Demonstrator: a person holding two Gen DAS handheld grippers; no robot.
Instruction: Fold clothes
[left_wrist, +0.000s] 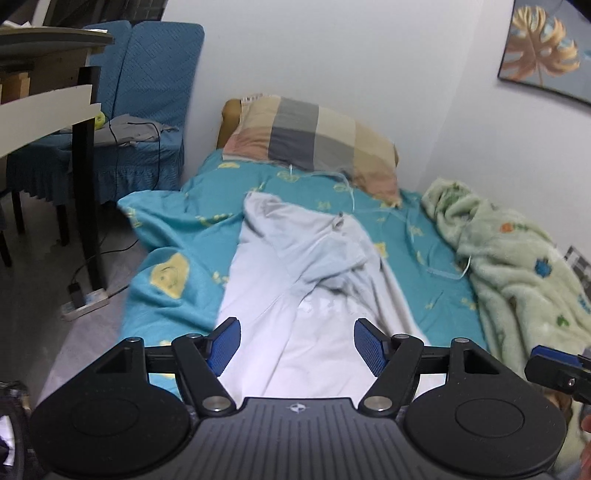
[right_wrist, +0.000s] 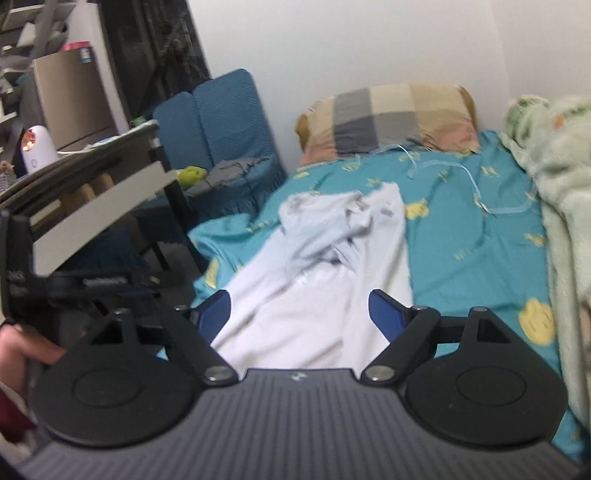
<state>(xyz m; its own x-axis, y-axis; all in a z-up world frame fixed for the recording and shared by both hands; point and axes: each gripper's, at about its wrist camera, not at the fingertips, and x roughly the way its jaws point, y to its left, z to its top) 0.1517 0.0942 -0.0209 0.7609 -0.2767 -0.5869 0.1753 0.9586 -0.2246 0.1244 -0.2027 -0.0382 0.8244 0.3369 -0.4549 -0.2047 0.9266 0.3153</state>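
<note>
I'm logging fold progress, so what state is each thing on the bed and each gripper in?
White garment: partly folded, top bunched, lying on the bed.
Pillow: flat at the head.
Green blanket: crumpled along the wall.
Left gripper: open, fingers empty.
Right gripper: open, fingers empty.

A checked pillow lies at twelve o'clock, a green fleece blanket at three, blue-covered chairs at ten.
</note>
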